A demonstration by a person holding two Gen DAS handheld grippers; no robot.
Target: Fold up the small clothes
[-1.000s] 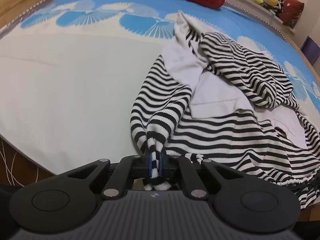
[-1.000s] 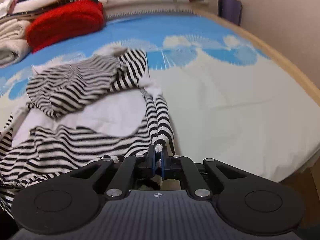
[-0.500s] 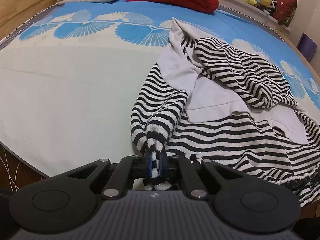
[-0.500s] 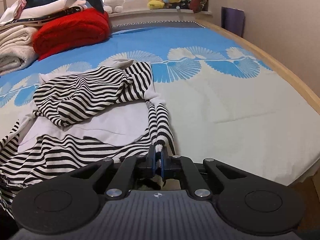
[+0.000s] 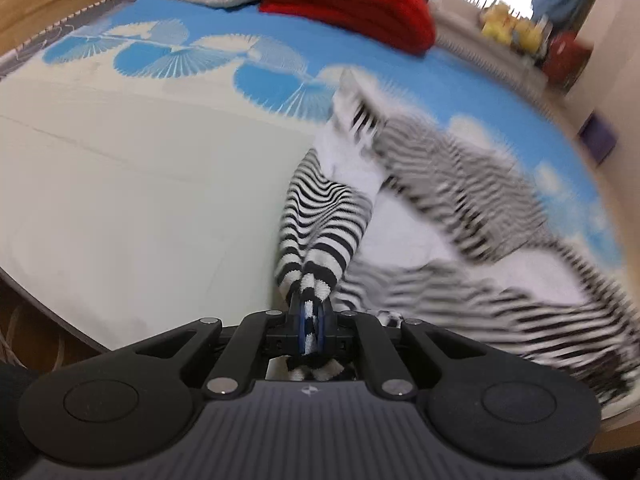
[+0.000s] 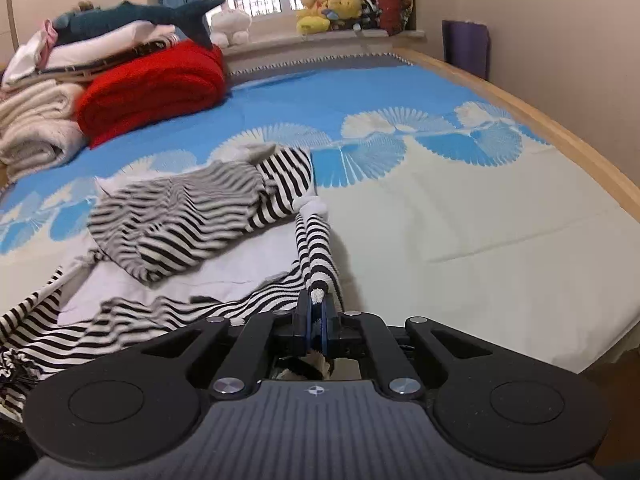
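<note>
Open sheet lies left of the striped top; nothing stands on it up to the bed's near edge. Open sheet also lies right of the top, bounded by the wooden rail. The top itself is rumpled and bunched across the middle of the bed. At the far end, a red blanket and folded white blankets block passage. A shark plush lies on that stack. Soft toys crowd the sill. A purple mat stands against the wall beyond the rail.
</note>
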